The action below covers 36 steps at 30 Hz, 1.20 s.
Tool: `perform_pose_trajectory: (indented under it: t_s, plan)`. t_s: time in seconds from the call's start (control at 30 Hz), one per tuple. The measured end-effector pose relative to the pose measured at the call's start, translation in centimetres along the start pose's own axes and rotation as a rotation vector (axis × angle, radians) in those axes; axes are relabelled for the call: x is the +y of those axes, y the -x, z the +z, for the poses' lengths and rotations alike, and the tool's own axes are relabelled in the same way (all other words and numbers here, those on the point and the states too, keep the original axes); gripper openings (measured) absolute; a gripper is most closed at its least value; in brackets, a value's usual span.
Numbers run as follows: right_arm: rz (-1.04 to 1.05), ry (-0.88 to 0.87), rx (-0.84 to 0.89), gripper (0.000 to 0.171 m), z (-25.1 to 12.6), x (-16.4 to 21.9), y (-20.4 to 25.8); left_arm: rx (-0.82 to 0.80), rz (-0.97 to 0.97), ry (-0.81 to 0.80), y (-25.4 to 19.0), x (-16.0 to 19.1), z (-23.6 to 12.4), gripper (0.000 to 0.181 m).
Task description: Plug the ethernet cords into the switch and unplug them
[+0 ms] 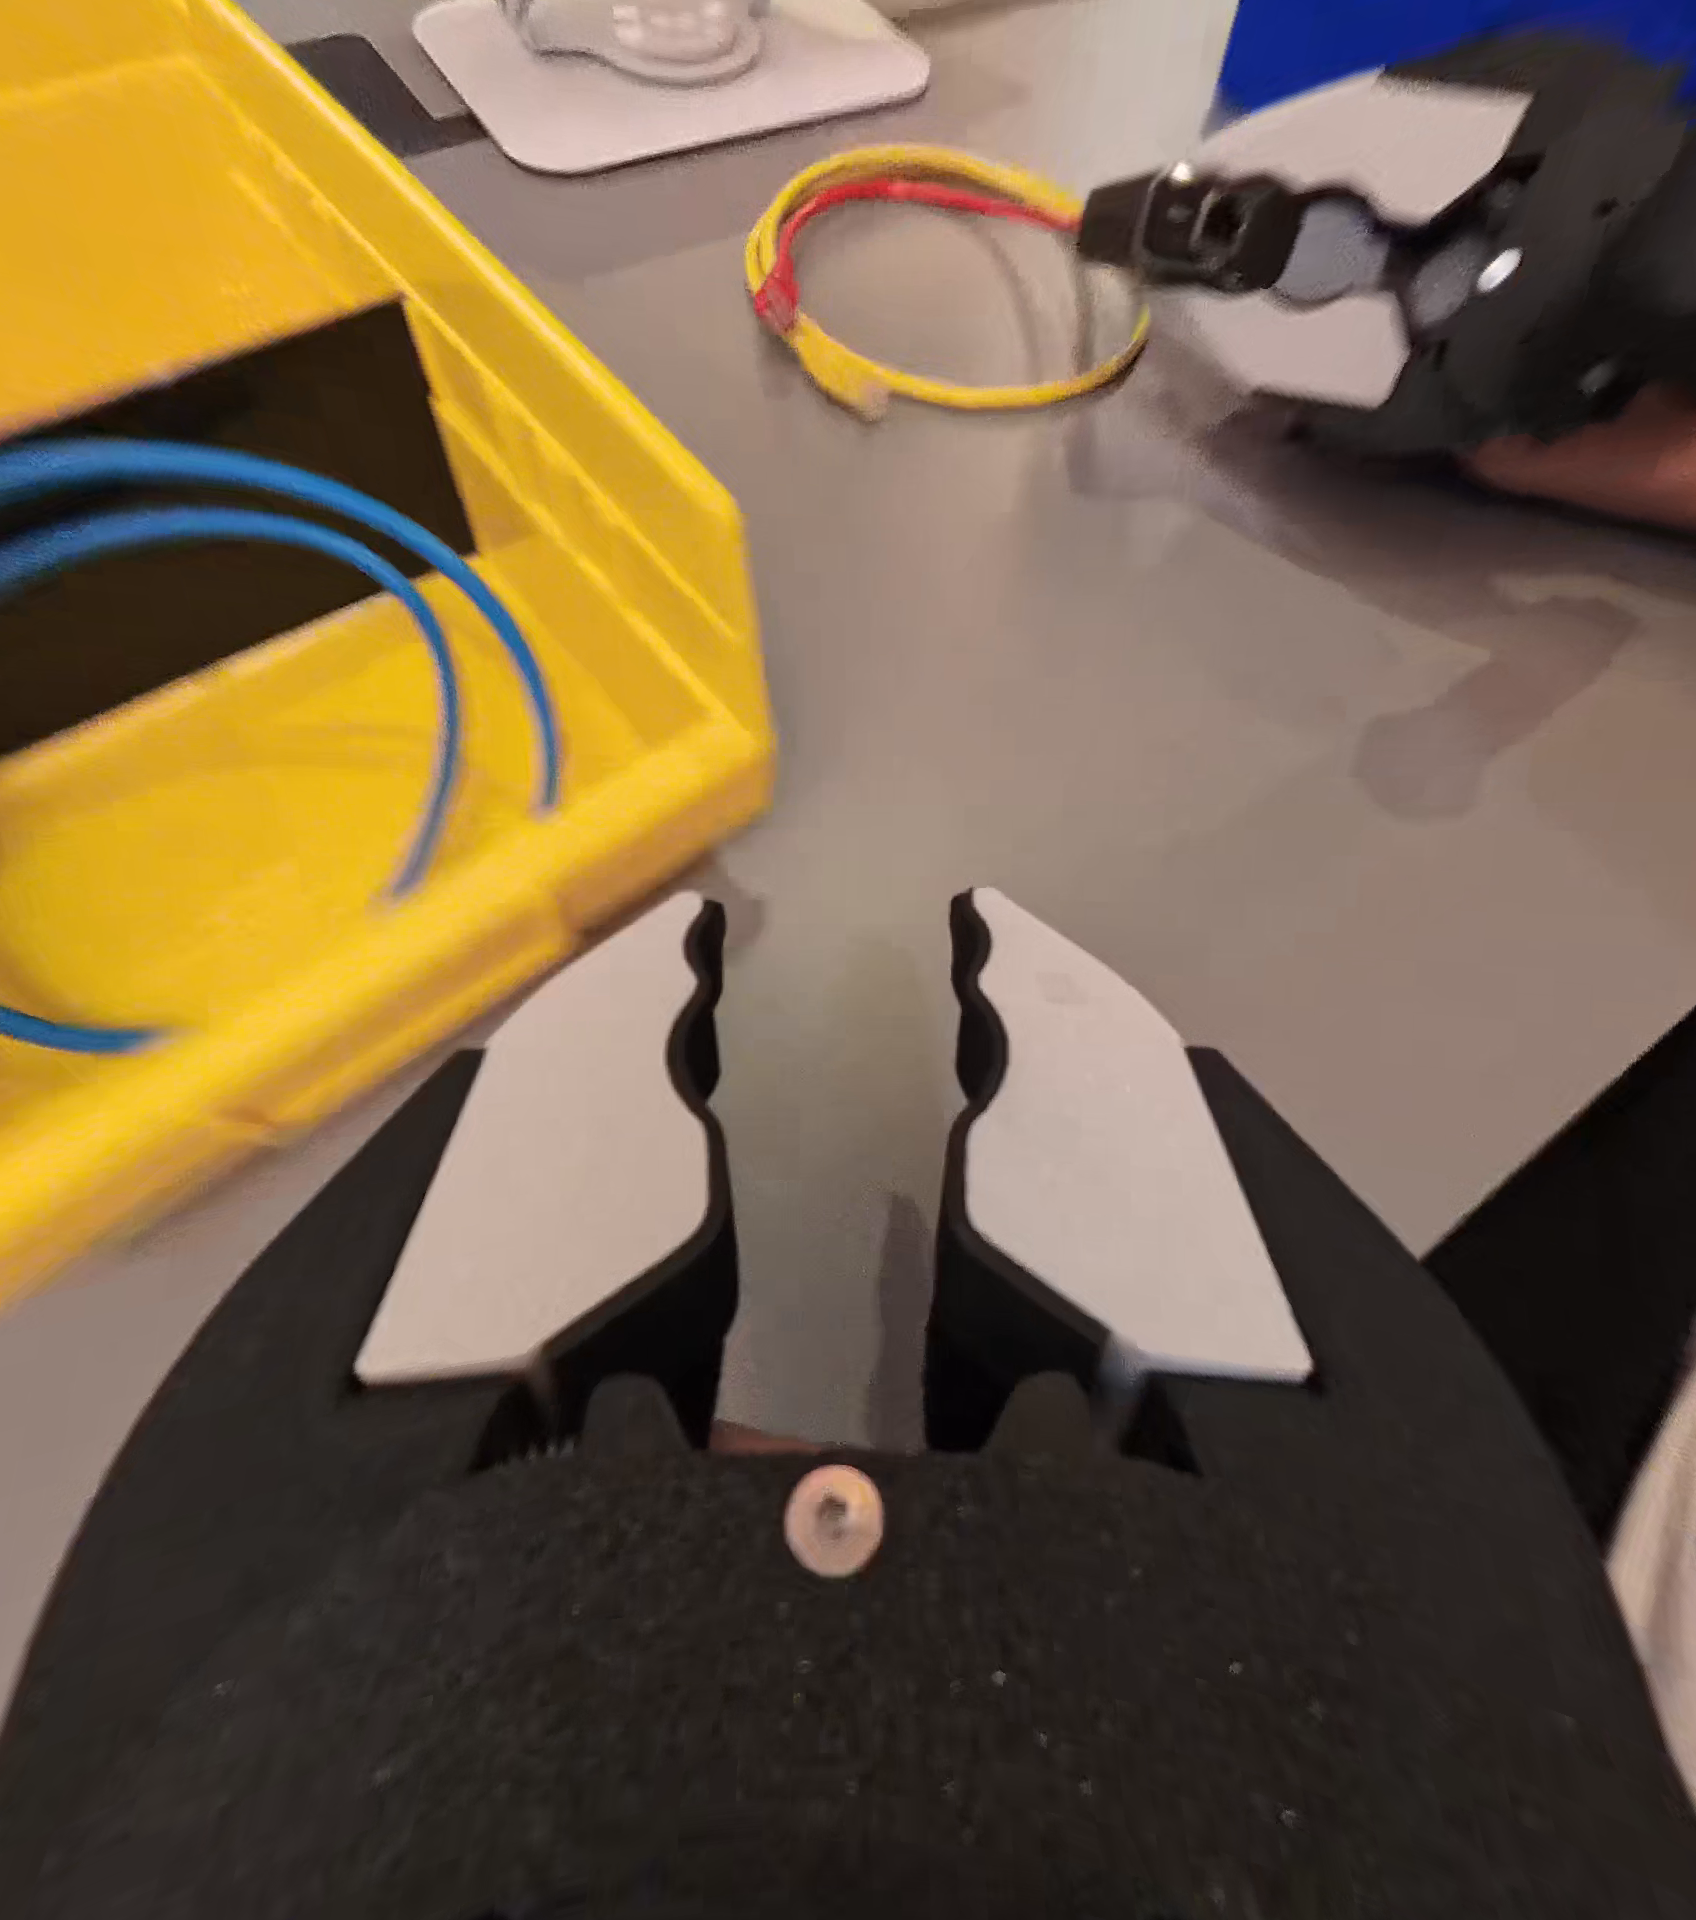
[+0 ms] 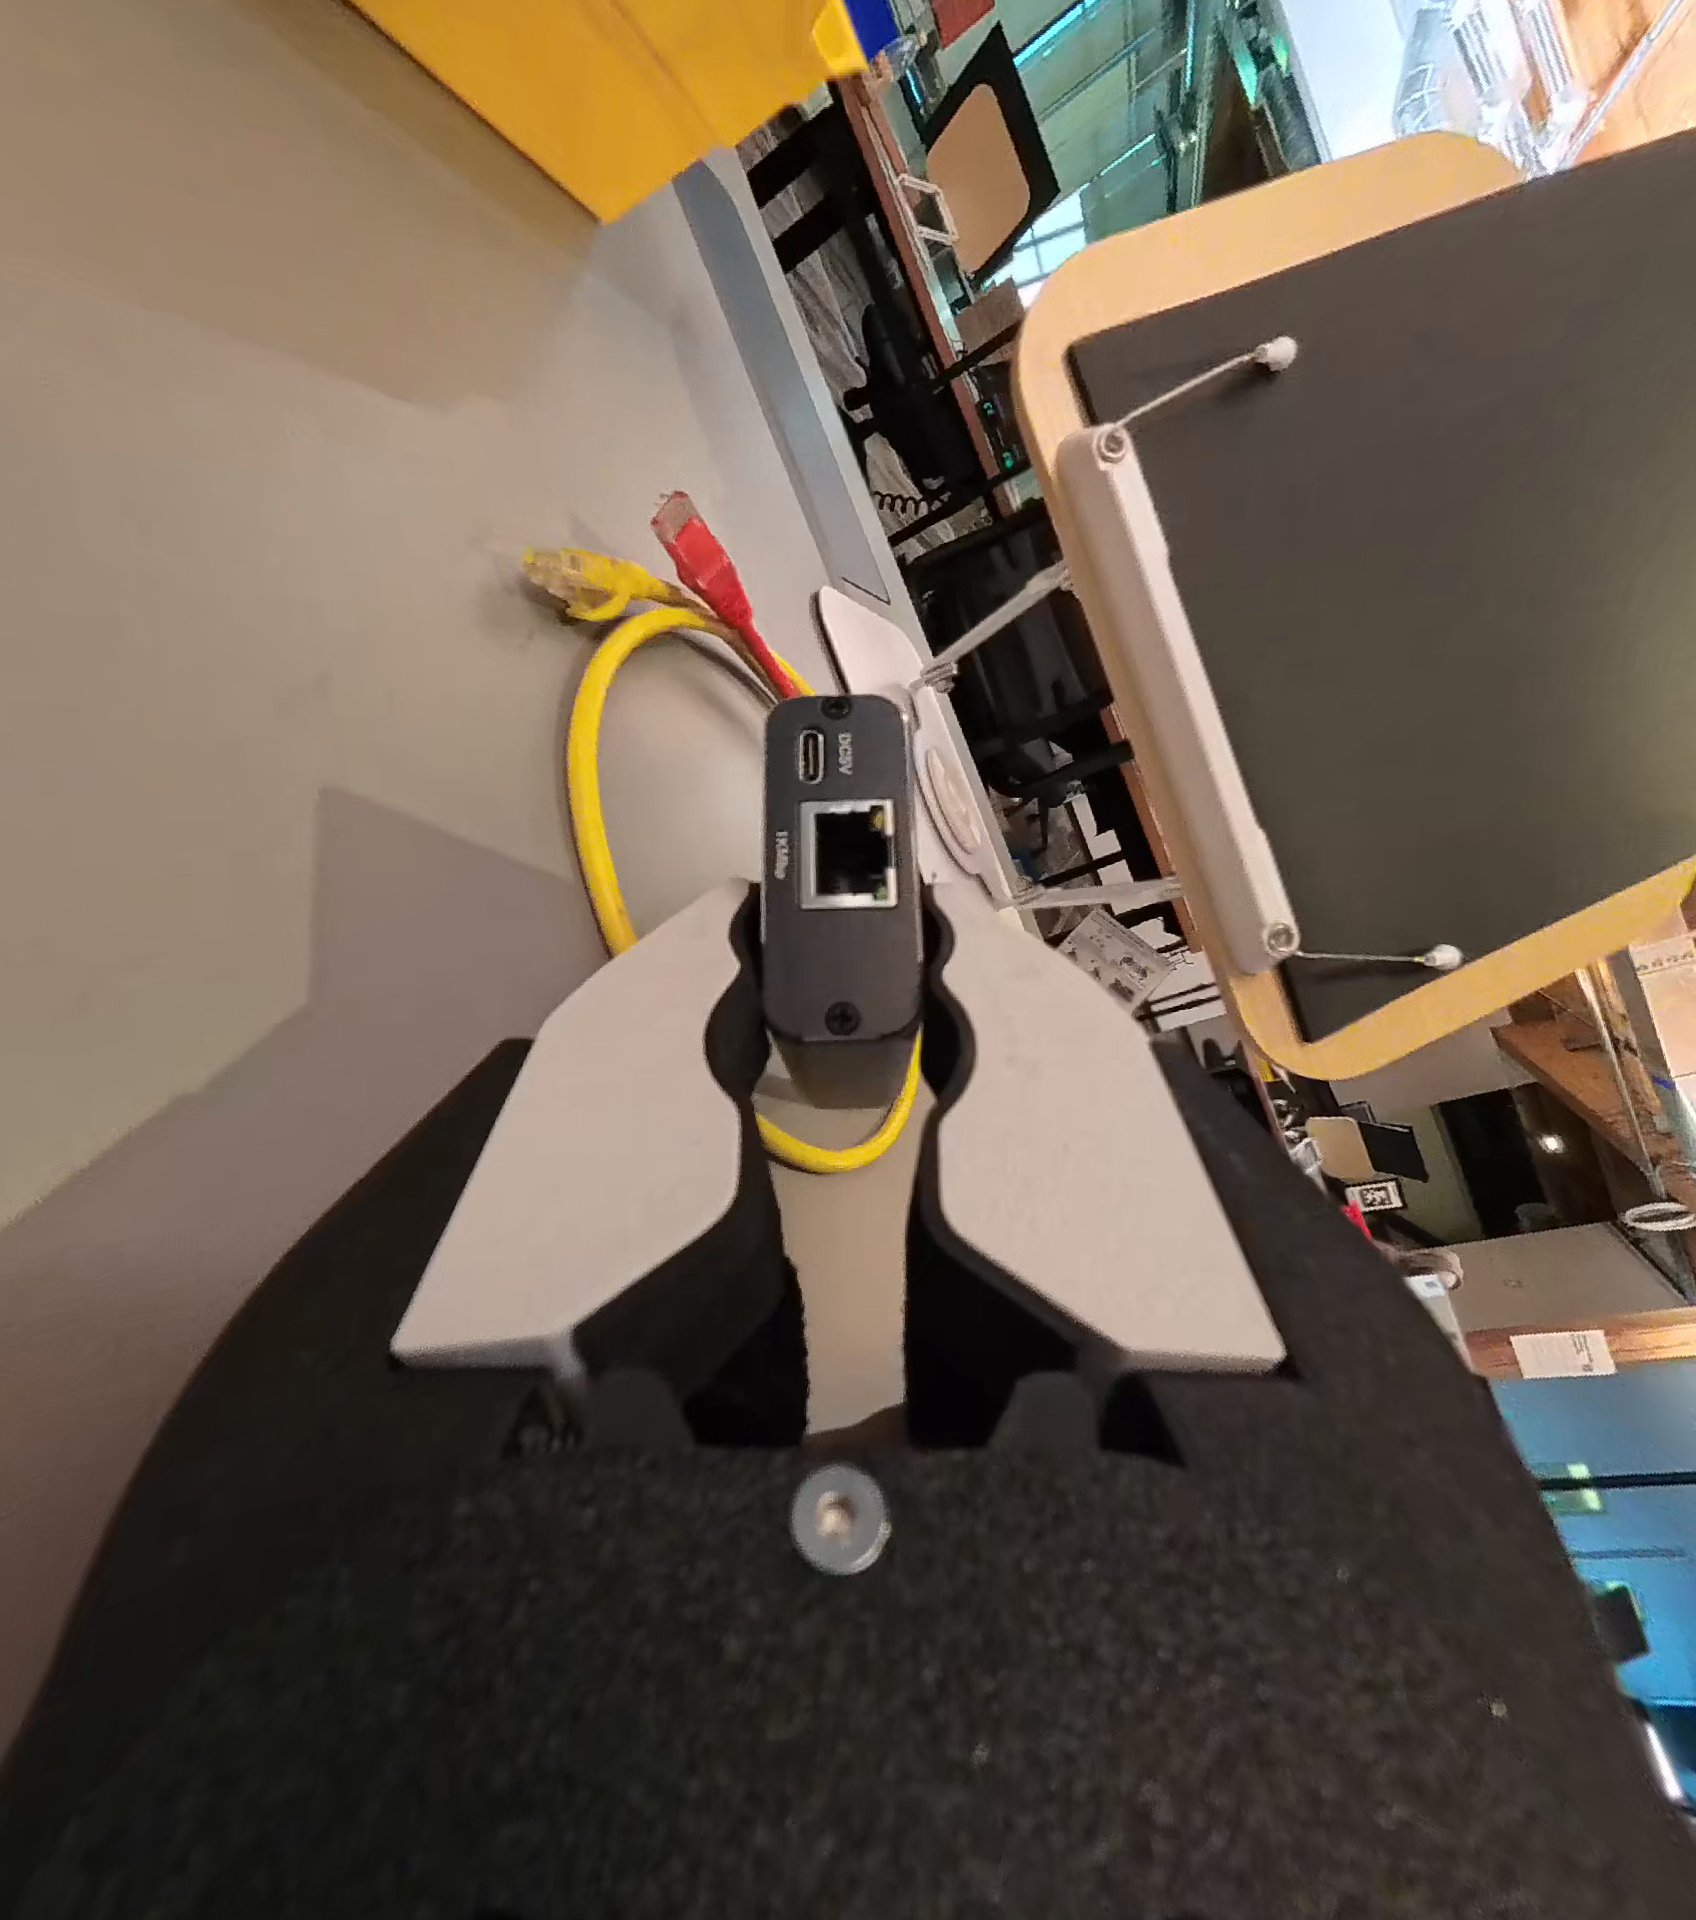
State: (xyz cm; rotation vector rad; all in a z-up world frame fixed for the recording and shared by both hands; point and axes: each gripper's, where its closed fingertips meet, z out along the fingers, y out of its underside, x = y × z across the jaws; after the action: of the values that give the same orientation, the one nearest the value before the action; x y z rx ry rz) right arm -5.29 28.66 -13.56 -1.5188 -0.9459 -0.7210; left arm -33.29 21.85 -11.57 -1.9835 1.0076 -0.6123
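Observation:
My right gripper (image 2: 839, 920) is shut on a small black switch (image 2: 839, 852), held off the table with its port end facing the camera. In the left wrist view the right gripper (image 1: 1270, 244) and the switch (image 1: 1171, 223) are at the upper right. A yellow cord (image 1: 969, 390) and a red cord (image 1: 917, 192) lie looped on the grey table (image 1: 1031, 675) just beside the switch, both unplugged. Their plugs, red (image 2: 704, 561) and yellow (image 2: 574, 582), show beyond the switch. My left gripper (image 1: 839, 920) is open and empty above the table, near the bin's corner.
A yellow bin (image 1: 605, 416) stands at the left and holds a coiled blue cord (image 1: 148, 457) and a black divider. A white pad (image 1: 719, 104) with a clear object lies at the back. A person's hand (image 1: 1654, 478) holds the right gripper. A chair back (image 2: 1446, 571) stands beyond the table. My hands' fingertips stand some 30 cm from each other.

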Motion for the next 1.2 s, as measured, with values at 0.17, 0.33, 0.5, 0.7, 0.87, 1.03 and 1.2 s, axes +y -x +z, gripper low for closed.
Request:
perform_pose_trajectory:
  t_s: [0.17, 0.33, 0.5, 0.7, 0.87, 1.03, 1.2]
  plan:
    - [-0.009, -0.001, -0.013, 0.026, 0.1, 0.0, 0.3, -0.232, 0.423, 0.247, 12.4, -5.6, 0.7, 0.040]
    - [0.000, 0.005, -0.016, 0.026, 0.1, 0.2, 0.3, -0.291, 0.523, 0.568, 19.6, -5.7, 4.1, 0.047]
    - [-0.006, 0.008, -0.019, 0.026, 0.1, 0.2, 0.4, -0.604, 0.616, 0.632, 23.0, -4.2, 5.9, 0.075]
    - [0.057, -0.002, -0.036, 0.026, 0.1, 0.2, 0.1, -0.869, 0.688, 0.539, 24.3, -4.0, 6.7, 0.041]
    - [0.111, -0.011, -0.042, 0.027, 0.1, 0.4, -0.4, -0.976, 0.747, 0.506, 23.9, -5.4, 5.1, 0.007]
    - [0.123, -0.013, -0.046, 0.026, 0.1, 0.4, -0.4, -0.913, 0.633, 0.504, 22.7, -6.7, 2.1, 0.006]
    - [0.128, -0.014, -0.048, 0.026, 0.1, 0.4, -0.4, -0.679, 0.344, 0.495, 21.2, -7.6, -1.1, 0.005]
